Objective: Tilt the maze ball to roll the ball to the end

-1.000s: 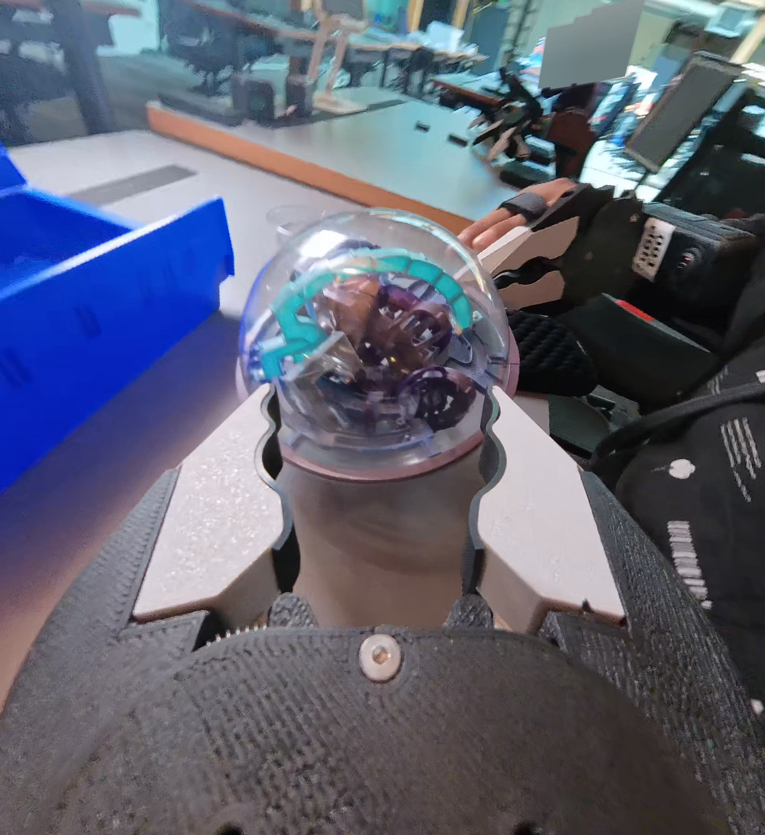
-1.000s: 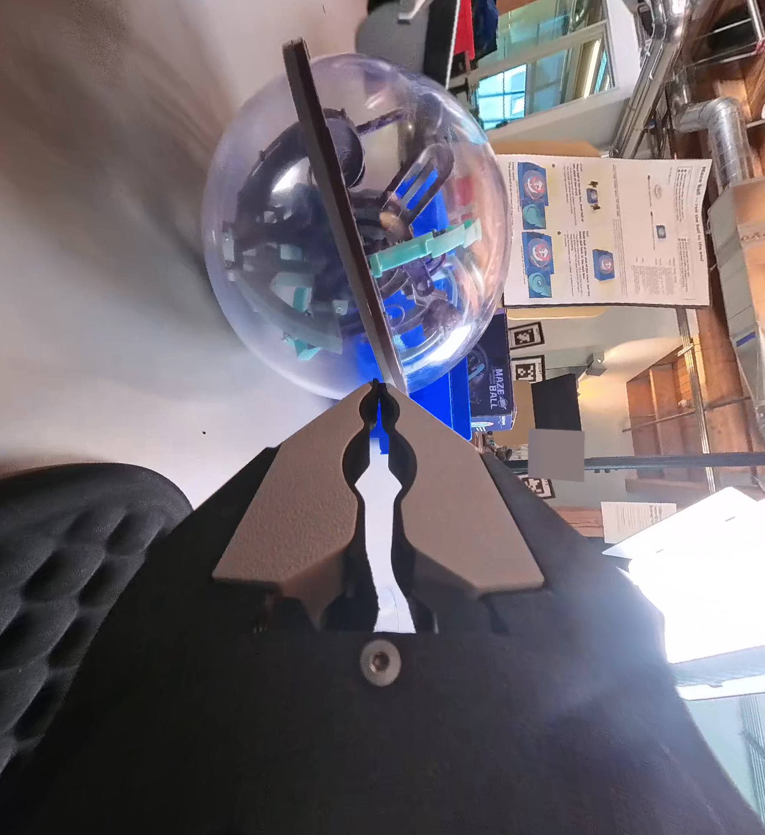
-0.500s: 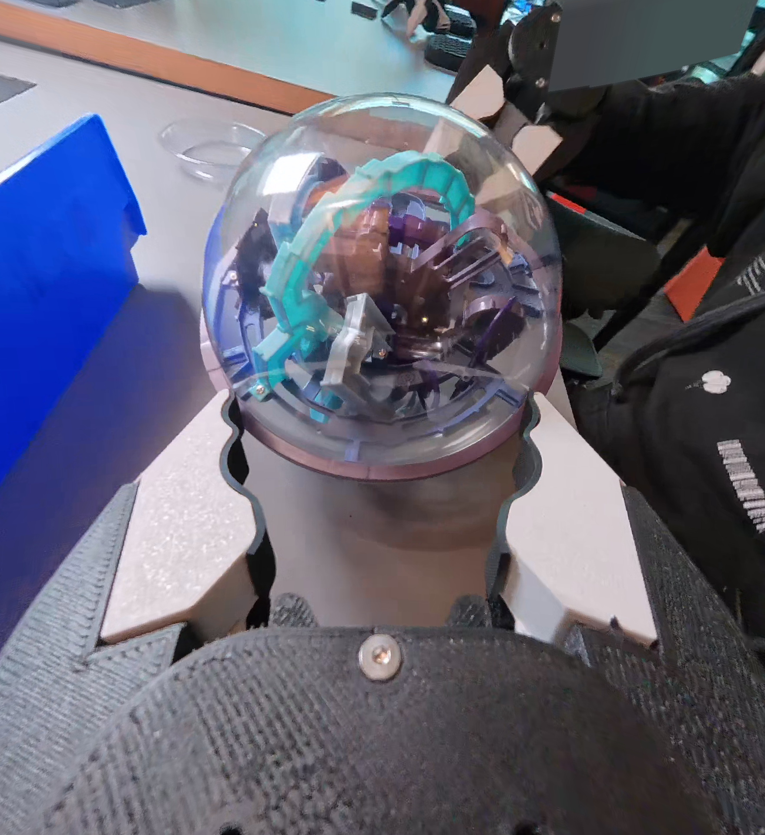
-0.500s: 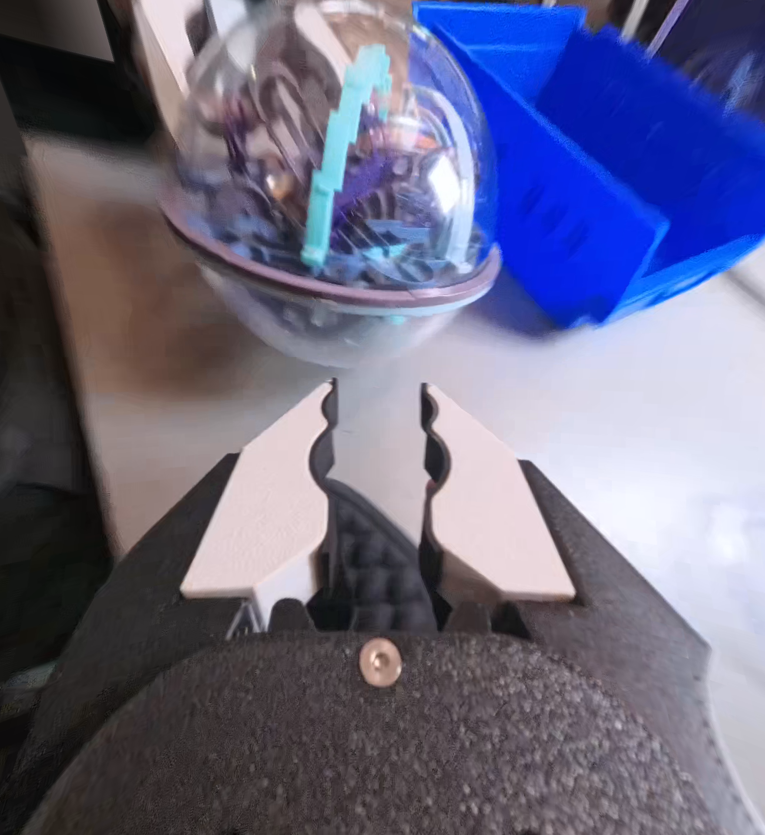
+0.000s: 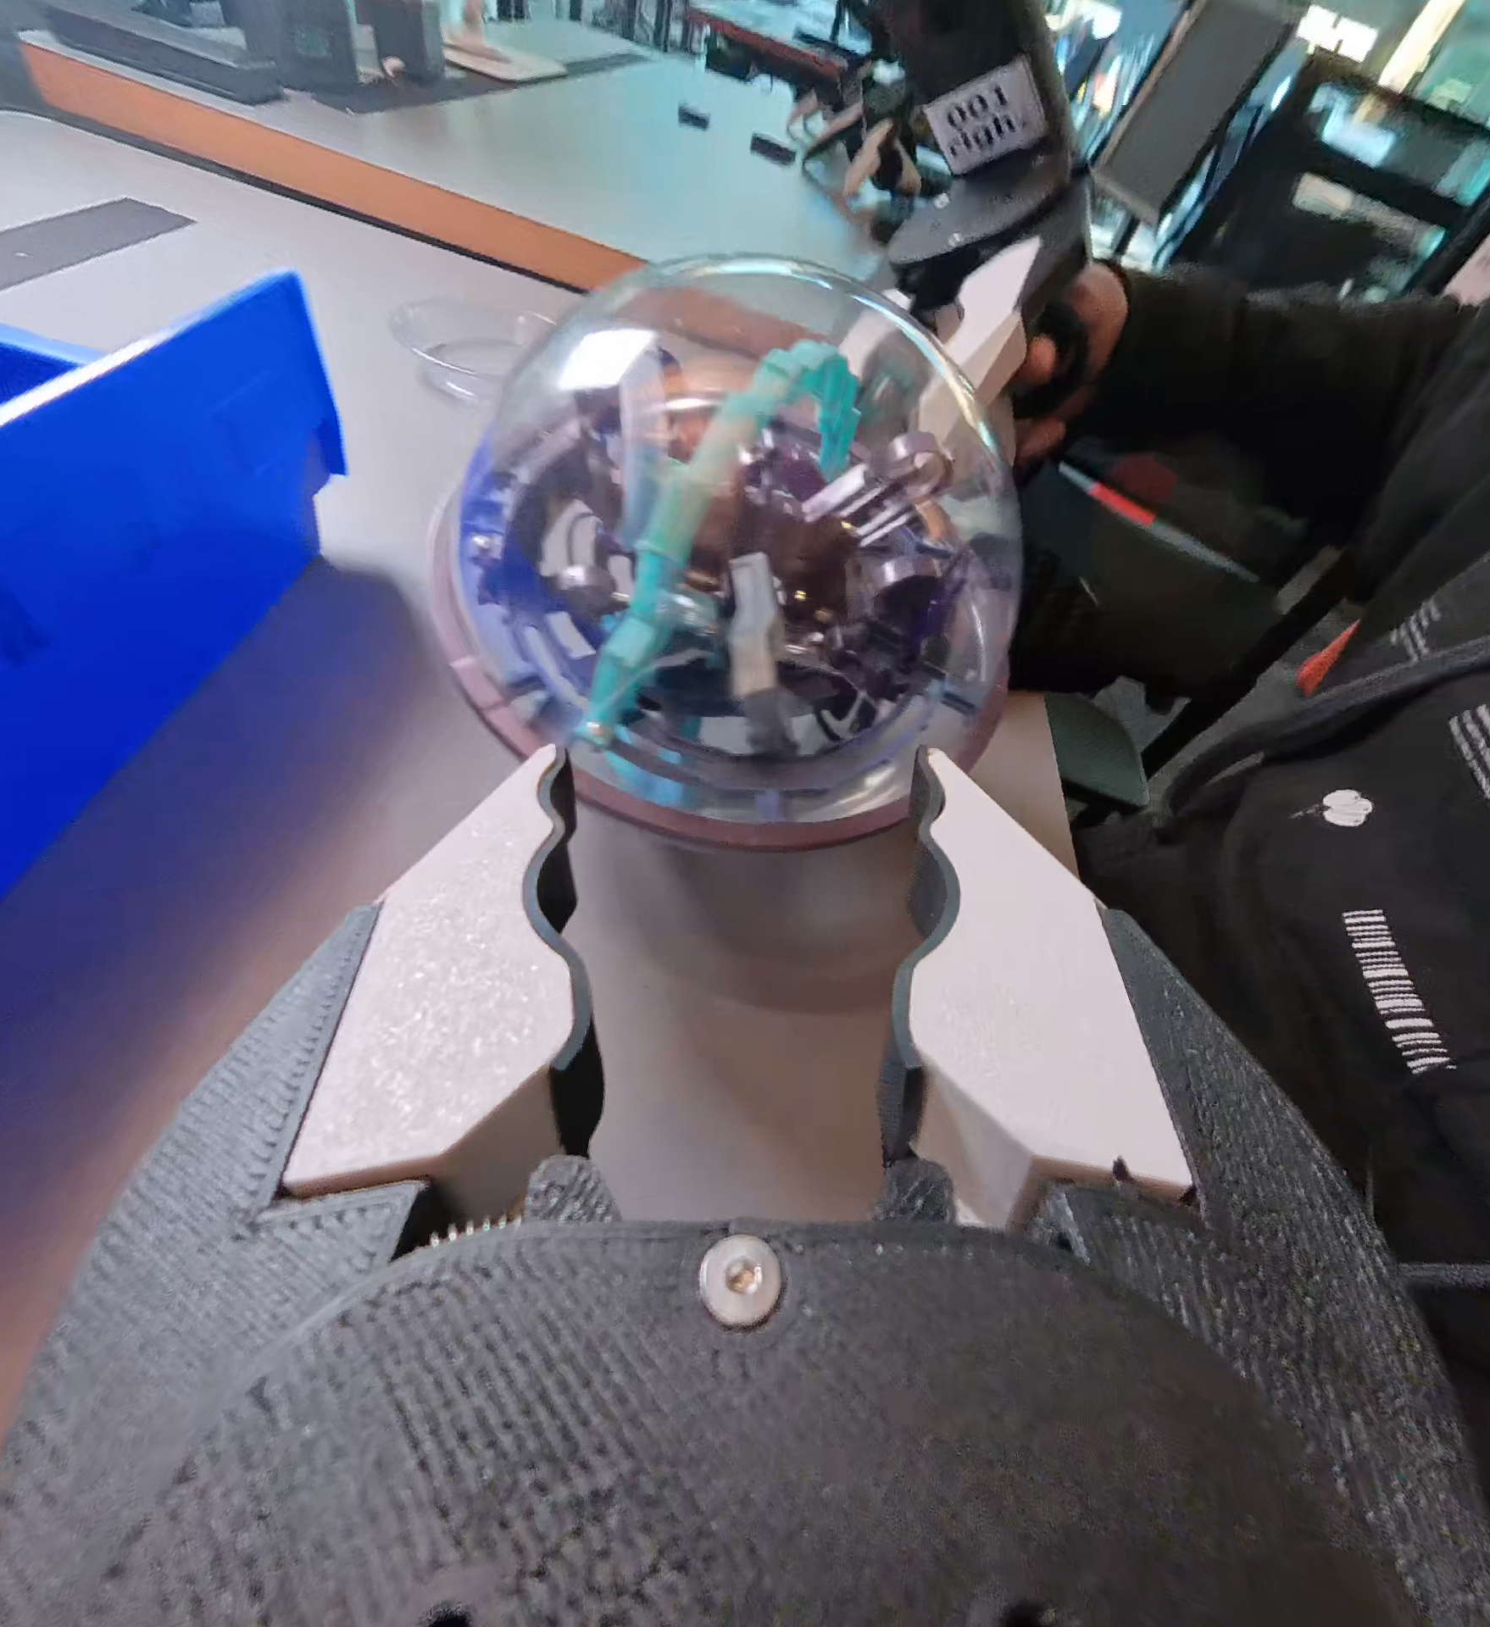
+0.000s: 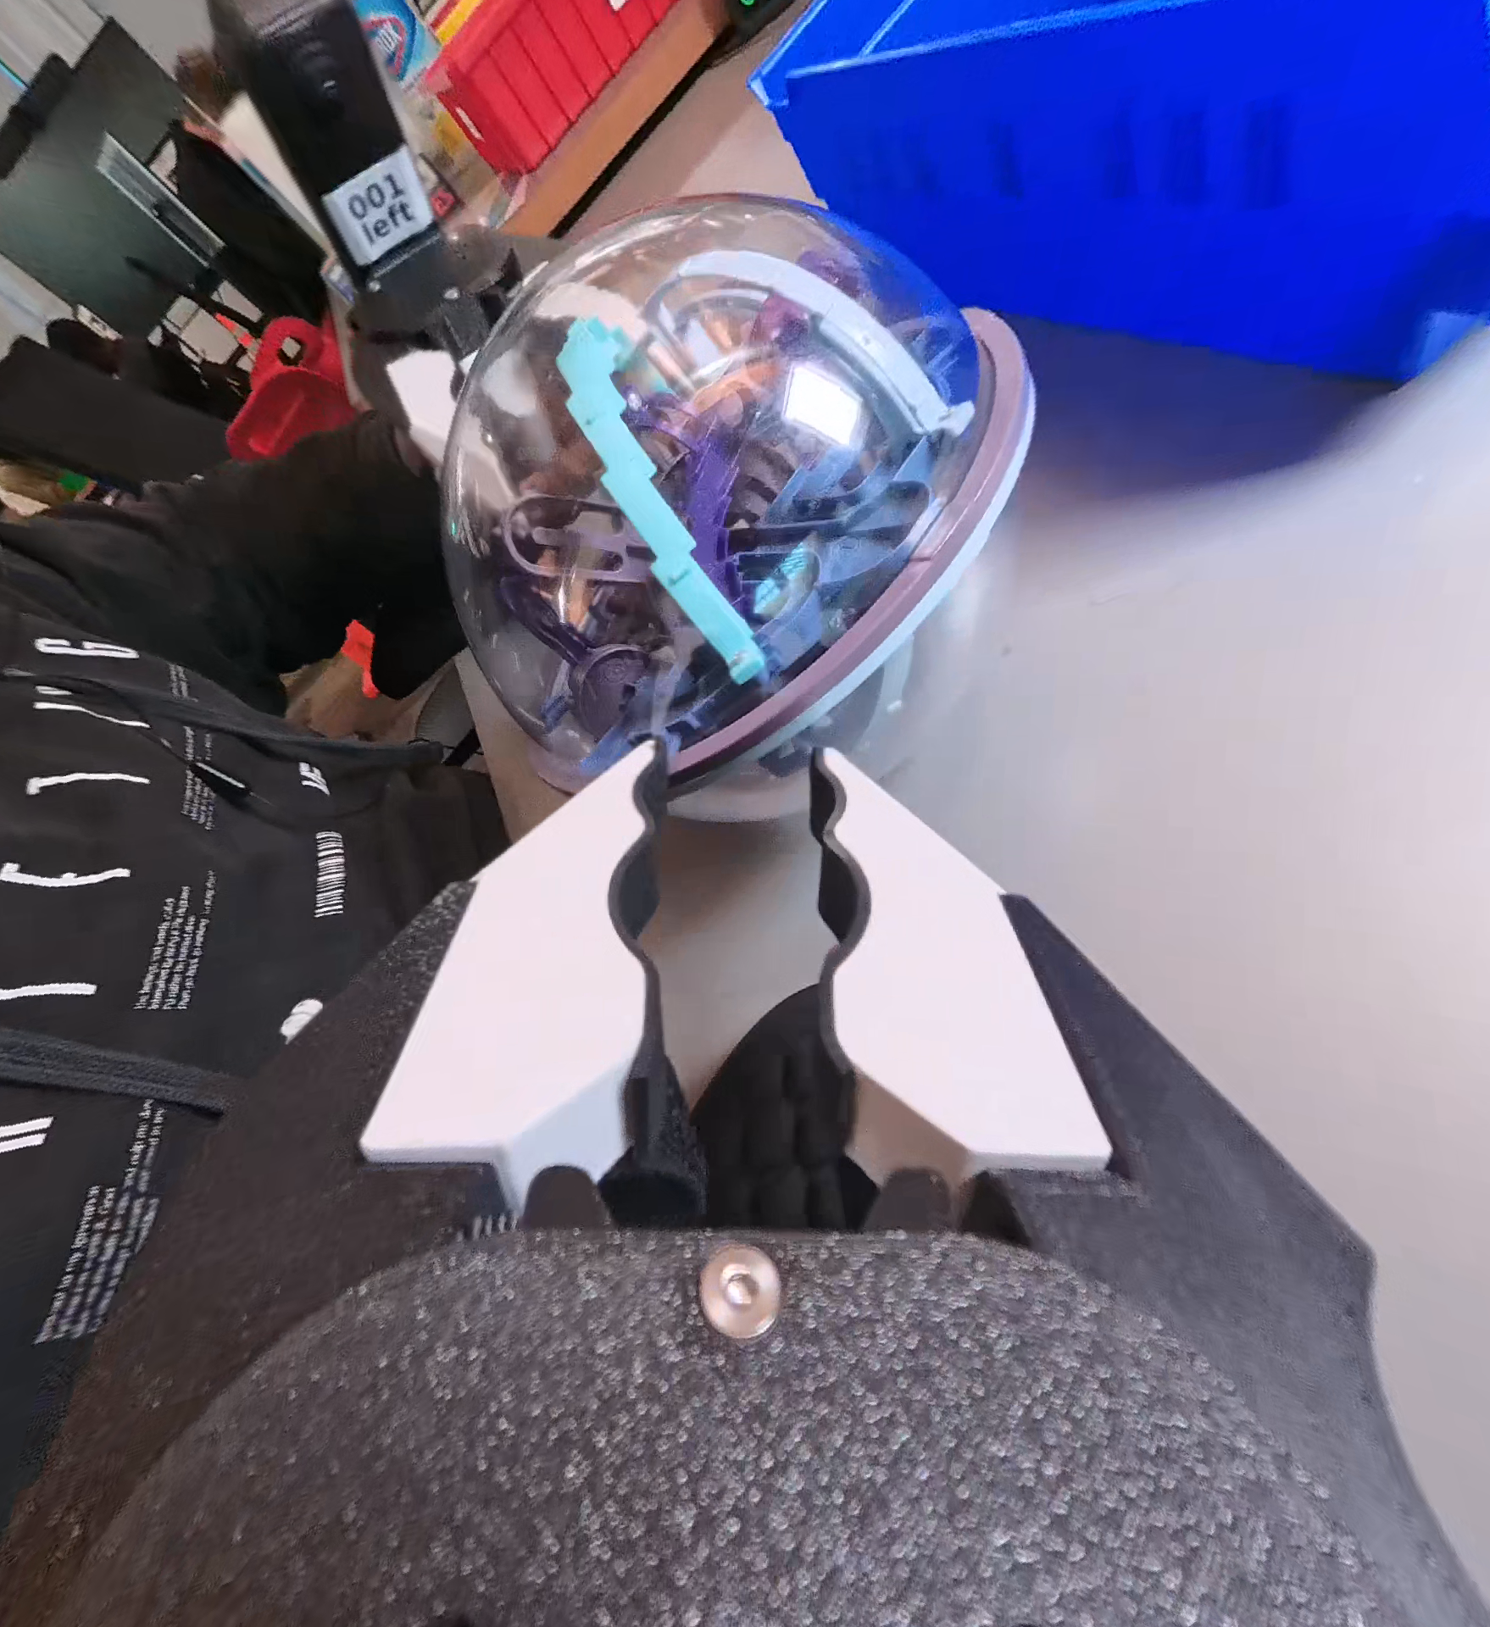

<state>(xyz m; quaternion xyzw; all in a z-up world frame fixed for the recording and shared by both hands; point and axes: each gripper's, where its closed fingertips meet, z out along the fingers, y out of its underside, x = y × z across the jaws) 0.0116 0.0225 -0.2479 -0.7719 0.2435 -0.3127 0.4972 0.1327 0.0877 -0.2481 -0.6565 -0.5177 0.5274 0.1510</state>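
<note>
Here, left gripper [image 5: 741,775] jaws apart at maze ball [image 5: 733,528], right gripper [image 6: 737,761] jaws apart, red crates [image 6: 548,97] only rightward

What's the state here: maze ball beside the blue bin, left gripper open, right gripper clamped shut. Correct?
Not quite. The right gripper is open, not shut: the right wrist view shows a clear gap between its fingers, with the tips at the rim of the maze ball. The rest holds: the blue bin is beside the ball and the left gripper is open.
</note>
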